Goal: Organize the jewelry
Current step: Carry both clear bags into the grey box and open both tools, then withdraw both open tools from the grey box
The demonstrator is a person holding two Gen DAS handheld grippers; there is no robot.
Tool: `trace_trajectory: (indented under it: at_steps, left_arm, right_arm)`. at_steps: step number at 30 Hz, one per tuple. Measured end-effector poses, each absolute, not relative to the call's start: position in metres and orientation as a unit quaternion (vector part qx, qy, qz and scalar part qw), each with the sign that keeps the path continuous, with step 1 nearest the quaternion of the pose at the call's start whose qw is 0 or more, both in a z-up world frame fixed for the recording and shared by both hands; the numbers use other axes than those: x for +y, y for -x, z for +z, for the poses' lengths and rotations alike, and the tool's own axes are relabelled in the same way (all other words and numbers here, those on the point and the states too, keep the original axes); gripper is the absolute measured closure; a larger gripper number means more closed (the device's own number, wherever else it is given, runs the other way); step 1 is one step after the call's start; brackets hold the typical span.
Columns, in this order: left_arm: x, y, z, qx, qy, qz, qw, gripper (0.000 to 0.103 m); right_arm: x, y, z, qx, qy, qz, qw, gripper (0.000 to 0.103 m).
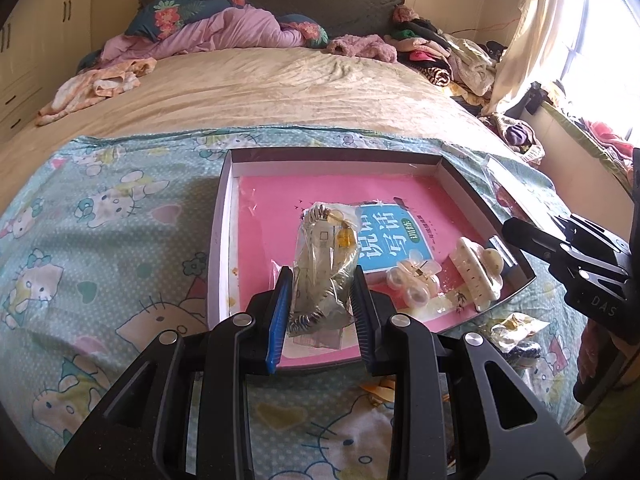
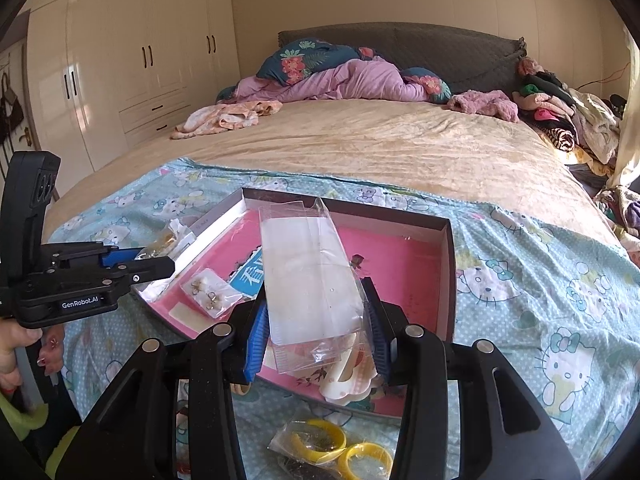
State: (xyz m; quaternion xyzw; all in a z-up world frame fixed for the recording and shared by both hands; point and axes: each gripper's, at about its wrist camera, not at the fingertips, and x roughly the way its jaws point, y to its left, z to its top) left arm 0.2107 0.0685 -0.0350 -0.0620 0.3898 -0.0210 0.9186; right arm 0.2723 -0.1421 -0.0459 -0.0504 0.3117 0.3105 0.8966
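Note:
In the left wrist view my left gripper is shut on a clear packet of jewelry with yellow beads, held over the near edge of a shallow box lined in pink. A pearl hair clip and a white claw clip lie inside the box. In the right wrist view my right gripper is shut on a clear plastic packet that looks empty, above the box. The left gripper enters from the left there. A small packet of gold earrings rests in the box.
A packet of yellow bangles lies on the cartoon-cat bedspread in front of the box. Another small packet sits on the cloth to the box's right. Piled clothes and a rumpled quilt fill the bed's far end. Wardrobes stand left.

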Motion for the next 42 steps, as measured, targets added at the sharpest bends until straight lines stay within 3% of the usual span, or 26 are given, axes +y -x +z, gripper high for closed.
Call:
trace_trajectory:
  at_steps: [28, 32, 34, 36, 42]
  left_arm:
    - [0.081, -0.222, -0.065, 0.419, 0.076, -0.005, 0.905, 0.081]
    - [0.080, -0.221, -0.066, 0.423, 0.075, -0.005, 0.903, 0.081]
    - [0.079, -0.220, -0.064, 0.421, 0.076, -0.007, 0.904, 0.078]
    - [0.078, -0.220, -0.063, 0.420, 0.077, -0.005, 0.904, 0.060]
    - [0.078, -0.214, -0.055, 0.414, 0.080, -0.001, 0.907, 0.047]
  right_arm:
    - [-0.121, -0.297, -0.091, 0.384, 0.046, 0.296, 0.874, 0.060]
    - [-0.127, -0.293, -0.087, 0.381, 0.037, 0.297, 0.875, 0.052]
    - [-0.133, -0.288, -0.082, 0.372, 0.030, 0.300, 0.878, 0.047]
    - [-0.139, -0.282, -0.075, 0.362, 0.026, 0.298, 0.883, 0.040]
    - [-0.167, -0.268, -0.054, 0.340, 0.005, 0.286, 0.896, 0.025]
